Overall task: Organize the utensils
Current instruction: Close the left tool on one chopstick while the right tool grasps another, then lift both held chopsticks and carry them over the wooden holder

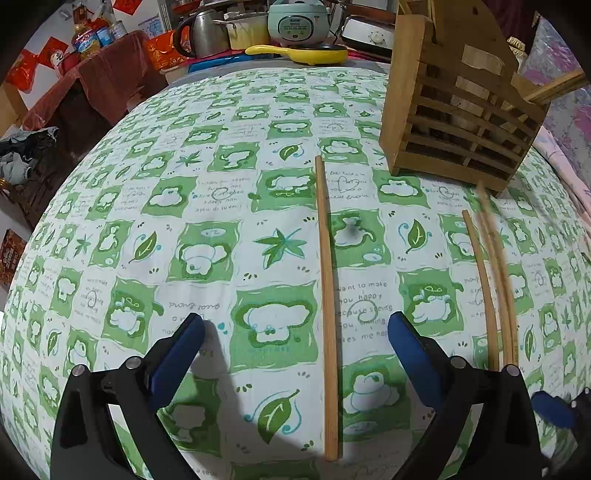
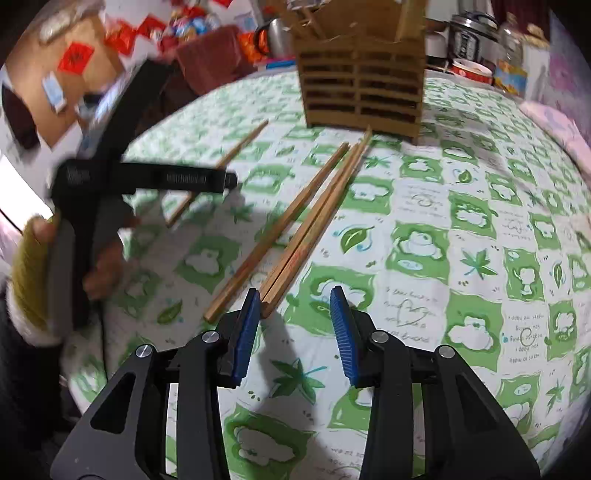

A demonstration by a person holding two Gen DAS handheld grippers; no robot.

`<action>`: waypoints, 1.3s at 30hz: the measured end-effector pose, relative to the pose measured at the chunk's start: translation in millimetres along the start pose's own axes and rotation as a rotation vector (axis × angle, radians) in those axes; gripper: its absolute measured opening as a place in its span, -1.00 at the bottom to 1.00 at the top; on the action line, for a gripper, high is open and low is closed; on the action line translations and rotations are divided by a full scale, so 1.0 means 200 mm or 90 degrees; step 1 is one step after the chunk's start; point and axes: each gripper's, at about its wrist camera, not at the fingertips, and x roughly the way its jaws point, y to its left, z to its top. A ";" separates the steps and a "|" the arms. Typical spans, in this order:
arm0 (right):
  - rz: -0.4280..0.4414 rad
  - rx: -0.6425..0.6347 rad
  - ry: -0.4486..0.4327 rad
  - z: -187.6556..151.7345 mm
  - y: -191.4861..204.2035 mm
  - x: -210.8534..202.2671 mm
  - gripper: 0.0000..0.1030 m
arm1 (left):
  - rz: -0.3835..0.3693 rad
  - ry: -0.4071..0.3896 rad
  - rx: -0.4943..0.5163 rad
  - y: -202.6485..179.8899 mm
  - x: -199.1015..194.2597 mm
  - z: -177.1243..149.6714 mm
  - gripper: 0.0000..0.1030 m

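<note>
My left gripper (image 1: 295, 328) points down at the green-and-white tablecloth (image 1: 207, 206), jaws wide open. One wooden chopstick (image 1: 327, 295) lies flat between them, touching neither pad. Three more chopsticks (image 1: 491, 288) lie to its right, running toward the slatted wooden utensil holder (image 1: 461, 122). In the right wrist view, my right gripper (image 2: 294, 301) is partly open with nothing pressed. The near ends of two paired chopsticks (image 2: 314, 229) lie just by its left pad, and a third chopstick (image 2: 273, 236) lies beside them. The holder (image 2: 362, 85) stands upright beyond.
A yellow pan (image 1: 299, 53), a kettle (image 1: 207, 33) and a rice cooker (image 1: 297, 22) crowd the table's far edge. In the right wrist view, a hand in a yellow-cuffed sleeve (image 2: 33, 266) holds the left tool's black frame (image 2: 147, 179). A red bowl (image 2: 472, 70) sits behind the holder.
</note>
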 end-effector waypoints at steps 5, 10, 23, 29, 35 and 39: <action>0.000 -0.011 -0.001 0.00 0.01 0.00 -0.22 | -0.001 0.000 0.000 0.00 0.00 0.00 0.91; -0.068 0.037 -0.011 0.01 -0.05 0.01 -0.58 | -0.001 0.001 0.000 0.00 0.00 0.00 0.91; -0.053 0.098 -0.013 0.02 -0.16 0.01 -0.70 | -0.052 -0.005 0.065 -0.02 -0.14 -0.19 0.72; -0.059 0.096 -0.015 0.02 -0.16 0.01 -0.72 | -0.067 -0.040 0.102 -0.03 -0.24 -0.32 -0.16; -0.074 0.089 -0.023 0.02 -0.14 0.00 -0.87 | -0.081 -0.057 0.129 -0.07 -0.26 -0.36 -0.87; -0.066 0.101 -0.065 0.01 -0.16 -0.06 -0.87 | -0.128 -0.088 0.096 -0.01 -0.32 -0.34 -0.89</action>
